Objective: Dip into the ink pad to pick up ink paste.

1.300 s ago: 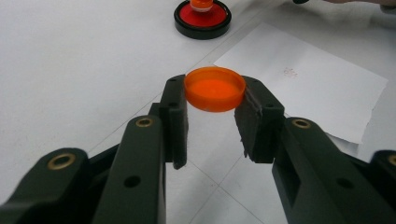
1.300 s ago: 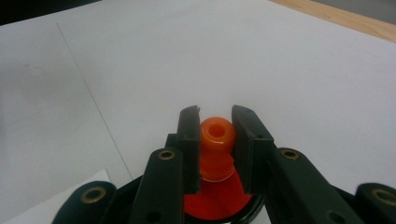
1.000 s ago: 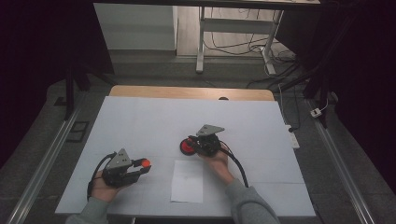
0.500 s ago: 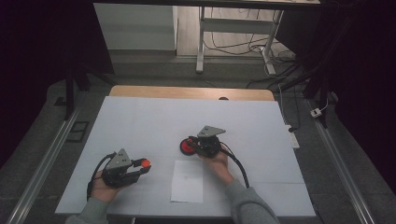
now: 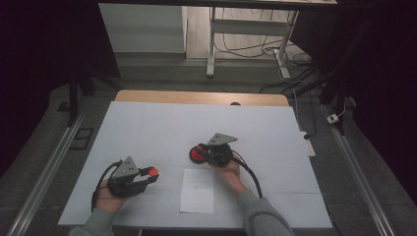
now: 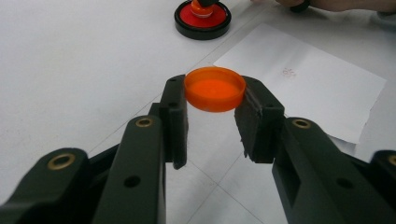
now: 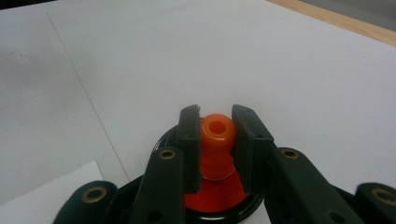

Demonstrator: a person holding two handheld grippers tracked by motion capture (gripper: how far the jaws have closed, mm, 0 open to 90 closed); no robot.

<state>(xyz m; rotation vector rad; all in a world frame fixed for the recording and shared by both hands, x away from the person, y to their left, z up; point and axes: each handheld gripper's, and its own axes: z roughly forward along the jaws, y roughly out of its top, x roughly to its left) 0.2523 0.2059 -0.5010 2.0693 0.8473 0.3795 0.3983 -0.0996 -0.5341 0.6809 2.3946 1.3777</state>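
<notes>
Your right gripper [image 7: 215, 154] clamps the orange stamp [image 7: 217, 135] on the ink pad [image 6: 202, 18]; your left gripper [image 6: 215, 116] pinches the orange lid [image 6: 215, 88]. Lifting off-vertical could drag the pad.

on the tabletop [image 5: 147, 128], a sheet of paper [image 5: 197, 191] lies near the front edge; the ink pad [image 5: 196, 155] sits just behind it with the stamp [image 7: 217, 135] on it, the cap [image 6: 215, 88] held off to the left

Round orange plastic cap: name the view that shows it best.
The left gripper view: the round orange plastic cap sits large between the left gripper jaws. The high view shows it as a small dot.
</notes>
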